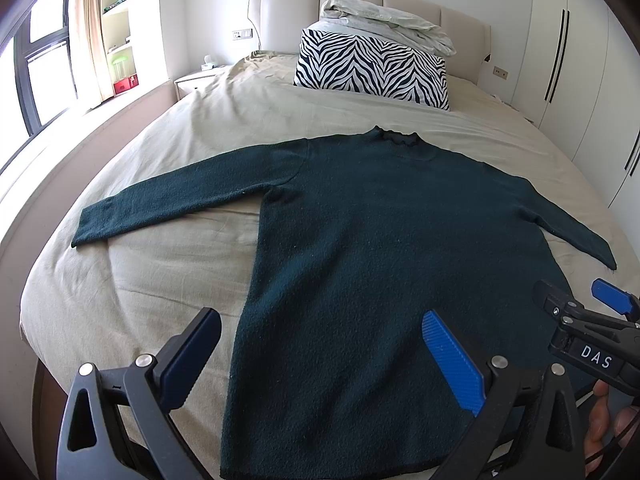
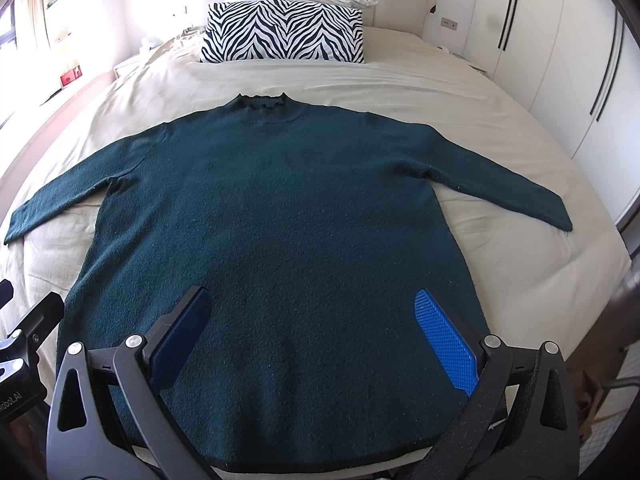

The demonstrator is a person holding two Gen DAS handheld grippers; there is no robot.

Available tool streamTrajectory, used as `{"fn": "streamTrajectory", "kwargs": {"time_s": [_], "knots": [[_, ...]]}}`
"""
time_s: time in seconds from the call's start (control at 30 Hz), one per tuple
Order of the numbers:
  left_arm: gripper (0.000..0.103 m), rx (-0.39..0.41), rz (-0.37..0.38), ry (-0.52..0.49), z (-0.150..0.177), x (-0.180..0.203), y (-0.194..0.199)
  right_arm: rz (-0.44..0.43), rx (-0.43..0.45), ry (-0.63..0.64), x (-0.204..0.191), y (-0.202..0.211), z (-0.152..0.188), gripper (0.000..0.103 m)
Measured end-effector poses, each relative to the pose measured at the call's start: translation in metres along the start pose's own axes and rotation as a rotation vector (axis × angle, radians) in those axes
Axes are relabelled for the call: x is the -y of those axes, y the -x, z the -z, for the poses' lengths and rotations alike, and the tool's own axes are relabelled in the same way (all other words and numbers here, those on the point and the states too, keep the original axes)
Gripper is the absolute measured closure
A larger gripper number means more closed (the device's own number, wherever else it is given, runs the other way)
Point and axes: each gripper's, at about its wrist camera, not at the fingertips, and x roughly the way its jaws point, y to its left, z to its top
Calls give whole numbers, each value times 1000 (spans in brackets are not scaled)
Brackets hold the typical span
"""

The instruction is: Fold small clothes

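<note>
A: Where does the sweater (image 2: 276,216) lie?

B: Flat in the middle of the frame on the beige bed (image 2: 460,92), collar toward the zebra pillow (image 2: 284,34) at the top, hem at the bottom edge. Its long axis runs bottom to top; the sleeves splay out toward the left and right edges.

A: And the claws?

B: The left gripper (image 1: 320,364) hangs wide apart, holding nothing, over the hem's left part at the bottom of its own view. The right gripper (image 2: 316,340) is likewise spread wide and empty above the hem.

A: How should the first fold go?

B: I'd judge each claw should pinch the fabric at an edge, taking both layers, then carry it across in one smooth sweep so the knit lands unwrinkled. Thick knit may slip from a shallow pinch.
</note>
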Motion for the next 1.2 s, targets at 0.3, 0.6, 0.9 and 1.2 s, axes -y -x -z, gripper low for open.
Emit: {"fn": "streamTrajectory", "kwargs": {"time_s": [0.3, 0.6, 0.9, 1.2], "knots": [[0, 0, -1, 0, 0, 0, 0, 1, 0, 0, -1, 0, 1, 0], [0, -1, 0, 0, 0, 1, 0, 1, -1, 8, -3, 1, 2, 0], [0, -2, 0, 1, 0, 0, 0, 1, -1, 8, -3, 1, 2, 0], [0, -2, 0, 1, -1, 0, 0, 1, -2, 10, -5, 1, 3, 0]]}}
